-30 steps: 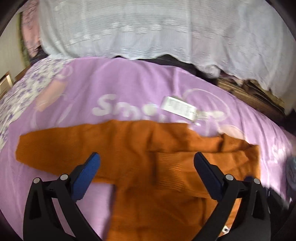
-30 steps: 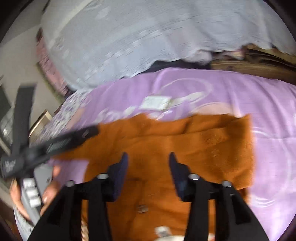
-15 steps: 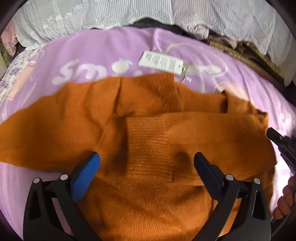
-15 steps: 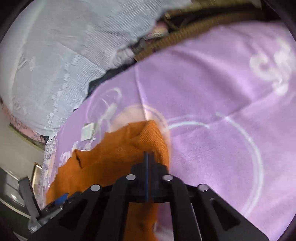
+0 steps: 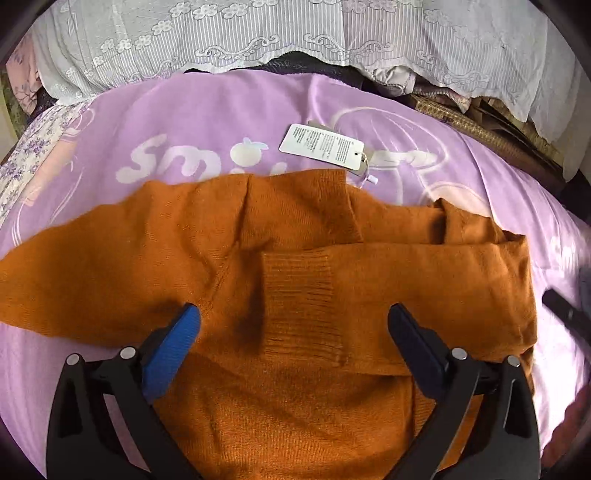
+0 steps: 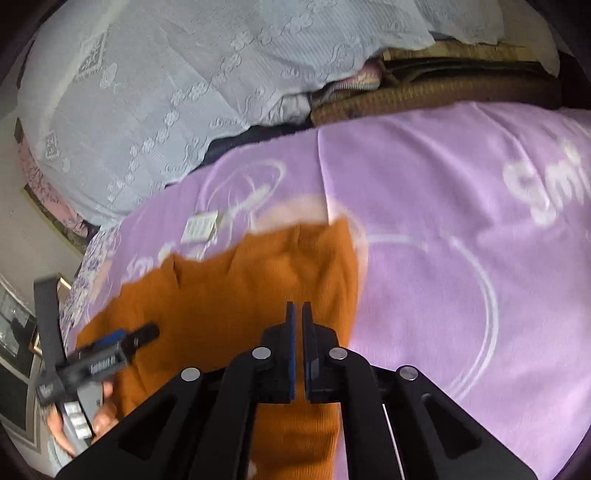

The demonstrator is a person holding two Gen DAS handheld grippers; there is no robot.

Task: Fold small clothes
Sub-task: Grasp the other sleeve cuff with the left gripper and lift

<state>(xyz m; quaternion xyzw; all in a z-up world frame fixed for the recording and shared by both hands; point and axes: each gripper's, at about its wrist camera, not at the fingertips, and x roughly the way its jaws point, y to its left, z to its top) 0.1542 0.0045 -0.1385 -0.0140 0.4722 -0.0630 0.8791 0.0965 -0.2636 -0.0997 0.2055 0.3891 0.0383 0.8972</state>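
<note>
Purple blanket spread under everything; your orange sweater lies flat on it, one sleeve already across the chest. Left gripper hovers over it, jaws wide, empty. Right gripper is closed by the fold edge (nothing visibly pinched). Risk: dragging knit bunches it; the hang tag may snag.

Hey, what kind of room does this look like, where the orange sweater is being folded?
Probably a bedroom at home. The orange sweater lies on a purple blanket spread like bedding, a white lace cover is draped over things behind it, and a floral sheet shows at the edge.
</note>
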